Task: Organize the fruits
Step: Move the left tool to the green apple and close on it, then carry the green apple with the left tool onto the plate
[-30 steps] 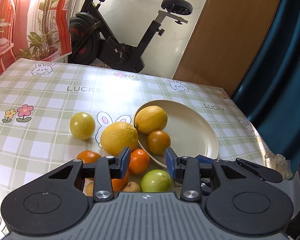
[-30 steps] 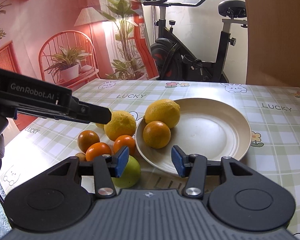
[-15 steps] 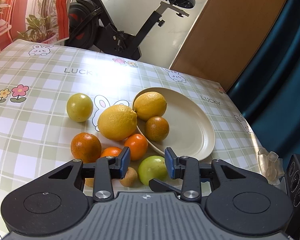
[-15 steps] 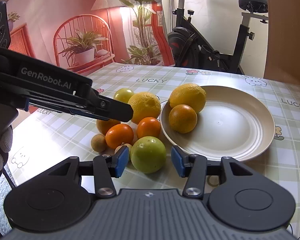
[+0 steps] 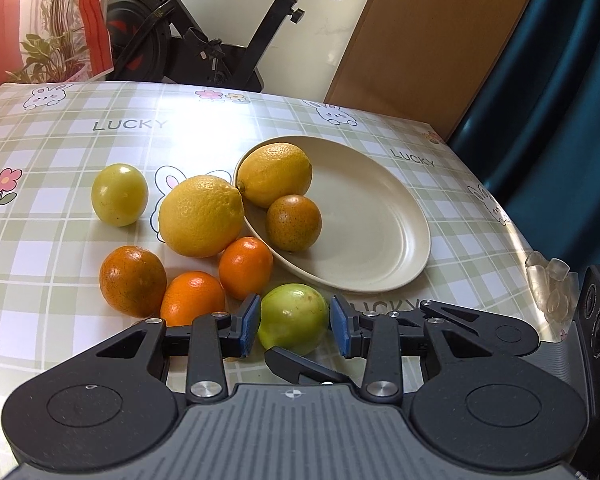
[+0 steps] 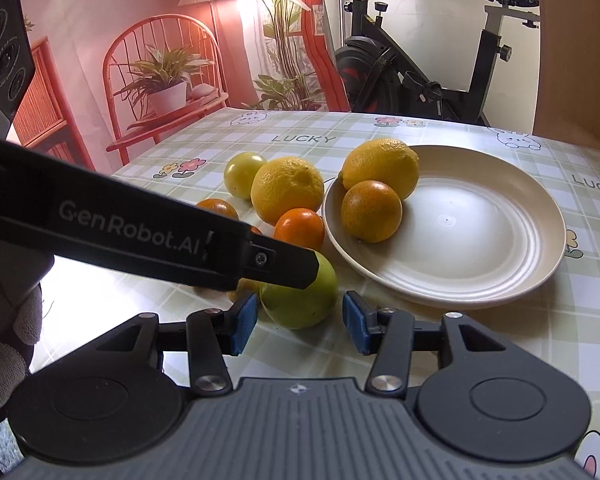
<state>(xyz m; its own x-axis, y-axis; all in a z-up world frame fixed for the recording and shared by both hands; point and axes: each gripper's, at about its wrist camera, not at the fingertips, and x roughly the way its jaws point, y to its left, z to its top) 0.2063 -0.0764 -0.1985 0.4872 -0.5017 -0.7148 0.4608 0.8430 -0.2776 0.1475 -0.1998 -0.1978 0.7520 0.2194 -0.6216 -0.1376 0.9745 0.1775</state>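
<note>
A green fruit (image 5: 294, 318) lies on the checked tablecloth, just in front of the cream plate (image 5: 380, 248). My left gripper (image 5: 296, 328) is open, with its blue pads on either side of the fruit and no squeeze visible. My right gripper (image 6: 300, 326) is open too, and the same green fruit (image 6: 300, 296) sits partly in its gap. One left finger (image 6: 276, 264) crosses over that fruit. On the plate rest a lemon (image 5: 276, 174) and a dark orange (image 5: 294, 222). A second lemon (image 5: 200, 216), a yellow-green fruit (image 5: 119, 194) and three oranges (image 5: 194, 296) lie left of the plate.
An exercise bike (image 5: 220, 40) stands behind the table. The table's right edge meets a blue curtain (image 5: 560, 120), with a clear plastic piece (image 5: 548, 284) near that edge. A gloved hand (image 6: 4, 340) holds the left gripper. A red chair with a potted plant (image 6: 160, 88) stands far left.
Both grippers have come down and closer to the green fruit, which now sits between their pads. Their jaw widths look unchanged. The small brown fruits have gone out of sight.
</note>
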